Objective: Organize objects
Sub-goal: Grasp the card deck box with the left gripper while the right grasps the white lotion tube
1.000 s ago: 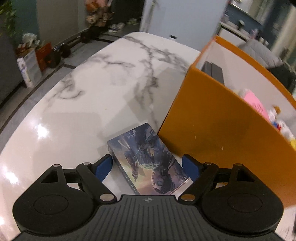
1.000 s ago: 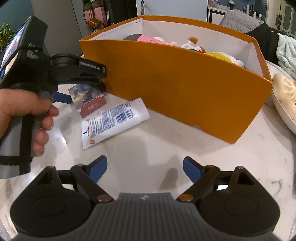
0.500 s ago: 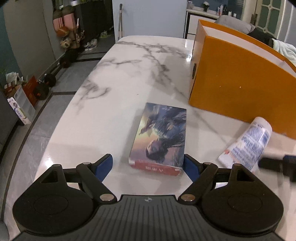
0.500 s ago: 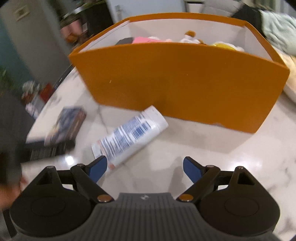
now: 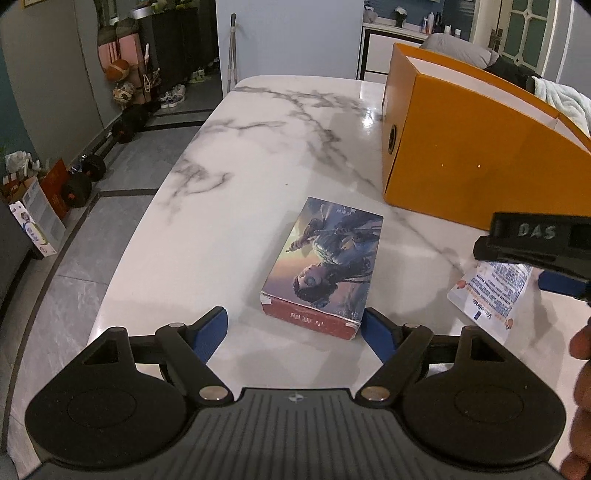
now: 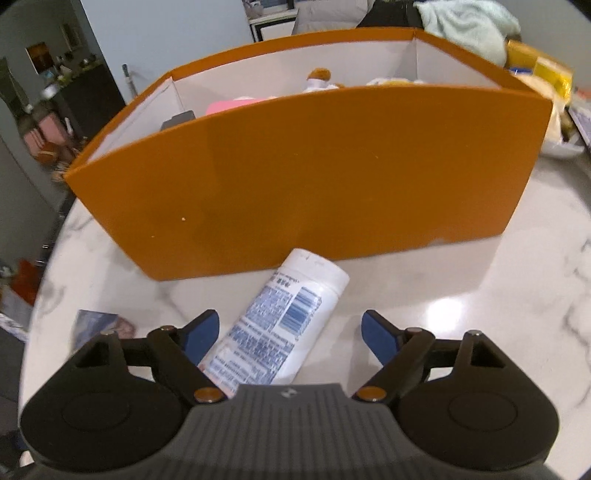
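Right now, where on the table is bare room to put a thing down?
The marble table is bare left of the orange box and beyond the card box. There is another bare patch right of the white tube. It is crowded where the tube lies close by the orange box wall.

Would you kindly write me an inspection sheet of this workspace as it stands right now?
Surface: white marble table, glossy, grey-veined.
Job's things: illustrated card box lying flat; white lotion tube lying beside the orange storage box, which holds a pink item and toys.
Clutter: nothing seen on the table near the work.
Grippers: left gripper open, fingers either side of the card box's near end; right gripper open over the tube.
Cables: nothing seen.
Surroundings: dumbbells, balls and shoes on the floor; towel behind the box.
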A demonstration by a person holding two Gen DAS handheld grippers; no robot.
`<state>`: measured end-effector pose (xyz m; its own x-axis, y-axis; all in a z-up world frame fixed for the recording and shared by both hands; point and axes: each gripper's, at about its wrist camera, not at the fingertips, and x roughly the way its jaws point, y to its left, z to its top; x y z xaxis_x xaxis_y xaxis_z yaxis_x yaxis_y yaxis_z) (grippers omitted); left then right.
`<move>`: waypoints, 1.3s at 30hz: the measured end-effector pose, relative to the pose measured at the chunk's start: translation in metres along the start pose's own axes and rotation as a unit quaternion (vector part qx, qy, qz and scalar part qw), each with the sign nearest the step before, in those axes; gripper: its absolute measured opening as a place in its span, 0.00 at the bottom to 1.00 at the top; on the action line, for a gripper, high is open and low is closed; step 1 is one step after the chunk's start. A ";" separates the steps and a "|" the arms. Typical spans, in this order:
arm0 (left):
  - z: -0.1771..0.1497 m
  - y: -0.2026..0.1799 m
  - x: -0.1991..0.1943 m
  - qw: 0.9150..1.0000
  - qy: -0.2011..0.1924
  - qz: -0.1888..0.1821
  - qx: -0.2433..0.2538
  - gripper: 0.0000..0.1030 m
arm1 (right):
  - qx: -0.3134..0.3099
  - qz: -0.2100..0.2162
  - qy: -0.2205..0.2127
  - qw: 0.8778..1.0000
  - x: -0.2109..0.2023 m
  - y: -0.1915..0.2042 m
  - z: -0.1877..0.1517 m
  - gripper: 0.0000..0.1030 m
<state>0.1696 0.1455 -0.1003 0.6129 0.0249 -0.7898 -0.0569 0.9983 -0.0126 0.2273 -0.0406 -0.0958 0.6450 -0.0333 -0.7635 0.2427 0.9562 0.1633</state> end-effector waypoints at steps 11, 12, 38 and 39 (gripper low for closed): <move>0.009 -0.006 0.010 1.000 -0.010 -0.002 0.017 0.91 | -0.086 0.032 -0.010 0.996 -0.008 -0.015 -0.007 0.53; 0.010 -0.006 0.011 1.000 -0.009 -0.003 0.017 0.93 | -0.099 0.038 -0.010 0.994 -0.011 -0.018 -0.009 0.51; 0.003 -0.037 0.005 0.998 -0.038 -0.035 0.034 0.68 | -0.137 0.138 -0.001 0.981 -0.041 -0.128 -0.022 0.22; 0.001 -0.037 0.003 0.998 -0.037 -0.038 0.033 0.68 | -0.134 0.140 0.001 0.981 -0.042 -0.130 -0.022 0.22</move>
<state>0.1746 0.1086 -0.1018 0.6706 -0.0489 -0.7402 0.0424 0.9987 -0.0275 0.1526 -0.1567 -0.0992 0.6575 0.2420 -0.7135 -0.1436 0.9699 0.1966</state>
